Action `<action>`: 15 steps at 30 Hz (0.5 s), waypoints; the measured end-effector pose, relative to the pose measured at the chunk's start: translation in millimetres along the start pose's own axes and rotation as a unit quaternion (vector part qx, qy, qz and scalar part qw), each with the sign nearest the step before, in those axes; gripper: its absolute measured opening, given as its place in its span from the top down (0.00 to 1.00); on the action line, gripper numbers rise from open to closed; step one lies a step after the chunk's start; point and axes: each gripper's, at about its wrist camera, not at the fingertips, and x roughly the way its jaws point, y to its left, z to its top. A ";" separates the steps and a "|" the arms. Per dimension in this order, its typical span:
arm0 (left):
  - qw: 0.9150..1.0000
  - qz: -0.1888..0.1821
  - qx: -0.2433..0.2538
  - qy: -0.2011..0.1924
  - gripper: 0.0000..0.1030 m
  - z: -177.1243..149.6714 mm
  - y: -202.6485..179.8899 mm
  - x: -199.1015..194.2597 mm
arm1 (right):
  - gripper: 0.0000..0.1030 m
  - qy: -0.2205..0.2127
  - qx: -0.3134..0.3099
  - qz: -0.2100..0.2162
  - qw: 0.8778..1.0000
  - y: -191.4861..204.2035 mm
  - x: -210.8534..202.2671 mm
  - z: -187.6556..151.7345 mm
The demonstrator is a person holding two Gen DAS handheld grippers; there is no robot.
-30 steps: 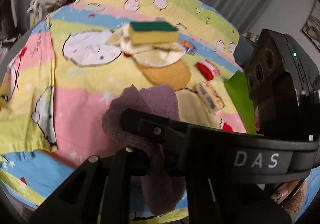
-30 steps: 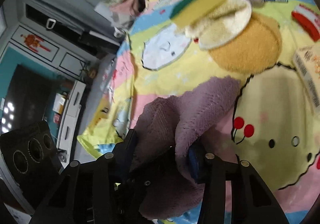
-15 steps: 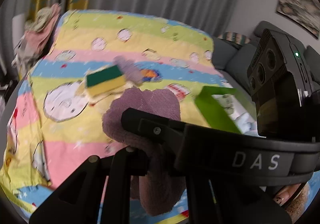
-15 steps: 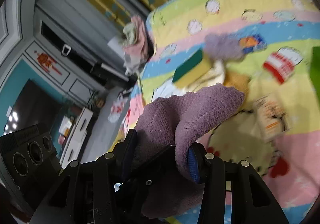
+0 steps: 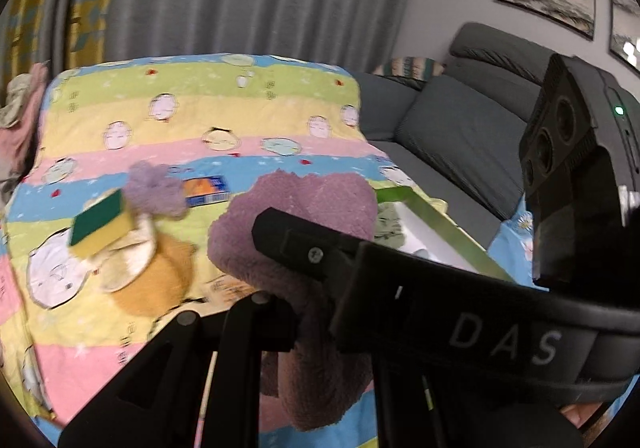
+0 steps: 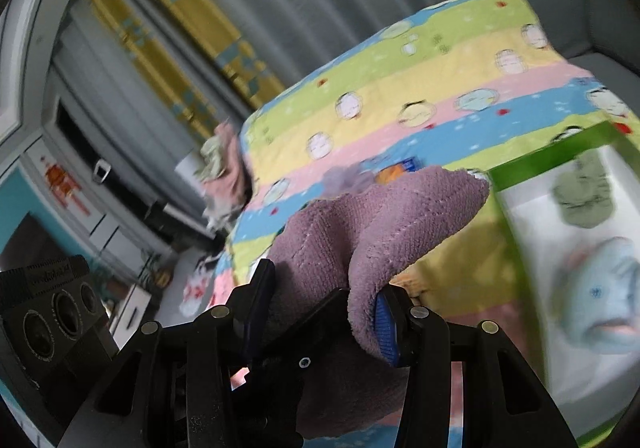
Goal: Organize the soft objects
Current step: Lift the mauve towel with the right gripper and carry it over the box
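A purple towel [image 5: 312, 200] hangs bunched above the striped cartoon bedspread [image 5: 240, 108], held from both sides. My left gripper [image 5: 276, 280] is shut on its lower folds. My right gripper [image 6: 324, 304] is shut on the same purple towel [image 6: 400, 208], the cloth draped over its blue-padded finger [image 6: 386, 324]. On the bed lie a green-and-yellow sponge [image 5: 102, 224] on a cream cloth [image 5: 128, 264], an orange cloth [image 5: 160, 280] and a lilac fluffy piece [image 5: 154, 188]. A green-rimmed white box [image 6: 560, 152] at the right holds a green cloth [image 6: 584, 196] and a pale blue fish plush [image 6: 600, 308].
An orange-and-blue packet [image 5: 206, 188] lies beside the lilac piece. A grey sofa [image 5: 460, 136] stands right of the bed. Clothes are piled at the bed's far left corner [image 5: 20, 116]. Grey curtains hang behind; cabinets [image 6: 100, 232] line the wall at the left.
Both grippers have risen with the purple towel and swung right. The sponge pile slid left and lower in view, and the green-rimmed box with its contents came into sight.
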 end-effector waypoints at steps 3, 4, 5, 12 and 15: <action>1.000 -0.014 0.018 0.007 0.92 7.6 -20.4 17.5 | 0.53 -0.028 0.011 -0.033 0.999 -17.4 -15.8 7.8; 1.000 -0.021 0.021 0.010 0.92 9.4 -25.9 22.9 | 0.53 -0.037 0.017 -0.043 0.998 -23.5 -20.6 10.1; 0.999 -0.028 0.023 0.012 0.92 10.9 -30.6 27.0 | 0.53 -0.042 0.022 -0.049 0.998 -28.3 -24.8 12.2; 0.994 -0.091 0.041 0.039 0.92 19.2 -68.3 65.6 | 0.52 -0.083 0.073 -0.106 0.988 -71.7 -57.6 21.6; 0.989 -0.129 0.039 0.060 0.93 22.2 -81.5 83.0 | 0.52 -0.093 0.094 -0.129 0.983 -86.6 -66.9 25.8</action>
